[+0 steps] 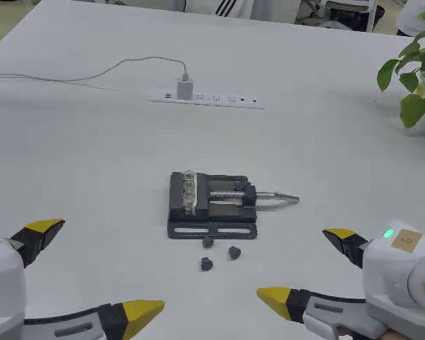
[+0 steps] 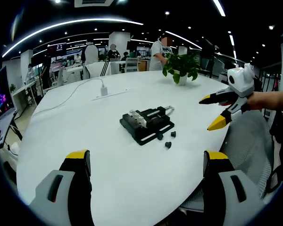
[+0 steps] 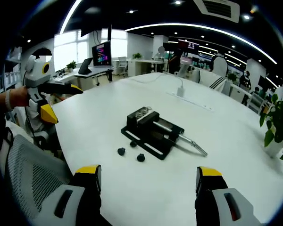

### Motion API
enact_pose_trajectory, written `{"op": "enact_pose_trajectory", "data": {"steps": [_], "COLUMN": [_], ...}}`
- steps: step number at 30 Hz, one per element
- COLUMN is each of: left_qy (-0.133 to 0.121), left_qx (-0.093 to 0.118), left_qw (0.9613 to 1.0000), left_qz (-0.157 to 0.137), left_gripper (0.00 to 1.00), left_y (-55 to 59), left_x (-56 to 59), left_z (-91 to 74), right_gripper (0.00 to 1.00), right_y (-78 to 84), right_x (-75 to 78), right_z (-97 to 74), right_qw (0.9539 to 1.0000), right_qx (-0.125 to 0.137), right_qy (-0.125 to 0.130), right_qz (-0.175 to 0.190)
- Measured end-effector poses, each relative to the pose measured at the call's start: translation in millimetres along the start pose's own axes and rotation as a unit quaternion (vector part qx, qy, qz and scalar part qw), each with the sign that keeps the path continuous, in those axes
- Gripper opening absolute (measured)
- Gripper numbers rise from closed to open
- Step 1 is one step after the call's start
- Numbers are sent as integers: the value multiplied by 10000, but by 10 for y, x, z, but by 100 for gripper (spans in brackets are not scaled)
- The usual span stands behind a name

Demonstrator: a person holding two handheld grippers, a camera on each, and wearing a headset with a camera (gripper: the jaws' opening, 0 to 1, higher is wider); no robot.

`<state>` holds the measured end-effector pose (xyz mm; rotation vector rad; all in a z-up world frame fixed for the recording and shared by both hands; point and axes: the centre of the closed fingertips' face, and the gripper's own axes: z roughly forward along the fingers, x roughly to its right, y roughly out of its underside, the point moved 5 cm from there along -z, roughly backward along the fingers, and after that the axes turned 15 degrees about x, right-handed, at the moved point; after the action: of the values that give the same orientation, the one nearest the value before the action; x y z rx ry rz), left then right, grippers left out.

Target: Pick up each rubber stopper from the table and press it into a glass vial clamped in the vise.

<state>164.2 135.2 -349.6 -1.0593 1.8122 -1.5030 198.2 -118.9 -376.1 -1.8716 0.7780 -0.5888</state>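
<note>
Table (image 1: 92, 156) in open office bears vise (image 1: 212, 205), stoppers (image 1: 207, 264); left tool (image 2: 147, 156), right tool (image 3: 149, 170) spread wide

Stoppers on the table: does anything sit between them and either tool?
Nothing visible does. Bare table lies between the three stoppers, in front of the vise, and the left tool and right tool.

Open tabletop (image 1: 92, 163) rings the vise (image 1: 223, 210); stoppers (image 1: 207, 264) crowd its near side.

White power strip (image 1: 209, 99), plugged charger (image 1: 185, 88), potted plant (image 1: 413, 108)
</note>
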Motion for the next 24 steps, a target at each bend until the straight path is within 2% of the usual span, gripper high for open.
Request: {"op": "enact_pose_trajectory", "data": {"steps": [6,11,17,24], "left_qy": [-51,-82,-92,-108], "left_qx": [-34,-16,-9,-2], "left_qw": [10000,10000,9999,9999], "left_qz": [-54,-54,-42,-62], "left_gripper": [99,99,98,98], "left_y": [30,34,38,54], "left_x": [11,10,5,20], "left_z": [-9,-11,-19,-42], "right_gripper": [78,77,70,58], "right_y": [0,45,108,182], "right_x": [-63,-80,-85,-83], "right_z": [175,292,403,534], "right_qw": [9996,9992,9986,9986], "right_qx": [-54,-138,-246,-300], "right_qy": [-254,-338,-424,-431], "right_qz": [-126,-152,-219,-114]}}
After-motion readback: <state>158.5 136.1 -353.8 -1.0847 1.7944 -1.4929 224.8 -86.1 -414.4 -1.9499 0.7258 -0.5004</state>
